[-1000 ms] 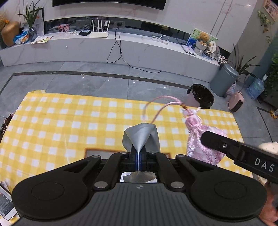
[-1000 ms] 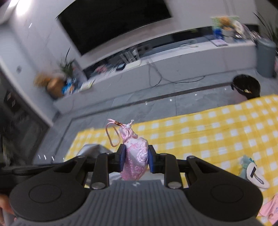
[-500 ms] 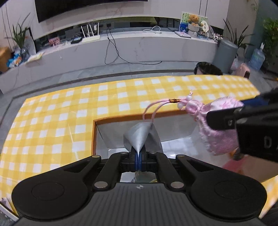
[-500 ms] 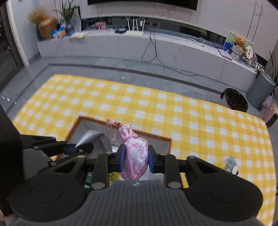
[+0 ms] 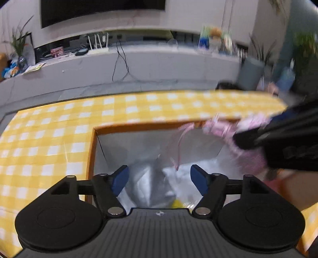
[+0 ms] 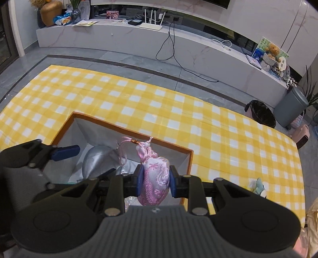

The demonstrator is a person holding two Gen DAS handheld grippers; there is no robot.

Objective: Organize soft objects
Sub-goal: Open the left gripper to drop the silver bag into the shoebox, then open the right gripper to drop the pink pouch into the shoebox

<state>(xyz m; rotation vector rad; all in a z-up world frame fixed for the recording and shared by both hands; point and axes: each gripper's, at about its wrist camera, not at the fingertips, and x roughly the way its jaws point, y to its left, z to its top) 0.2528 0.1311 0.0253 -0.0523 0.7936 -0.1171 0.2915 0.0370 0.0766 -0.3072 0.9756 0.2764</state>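
Background's a living room. Tabletop [image 6: 178, 111] has a yellow and white checked cloth on it. Behind it there's grey tiled floor [image 6: 111, 57] and a long white marble TV console [image 6: 123, 37] with a white router [image 6: 150, 25] on top, black cables [image 6: 171, 47] hanging down the front. Gold vase [image 6: 50, 12] at the far left end, teddy bear [image 6: 272, 49] near the right end. On the floor at right: a black bin [image 6: 262, 113] and a grey lidded bin [image 6: 290, 108] just beside it.

No readable text, labels or numbers in either view.
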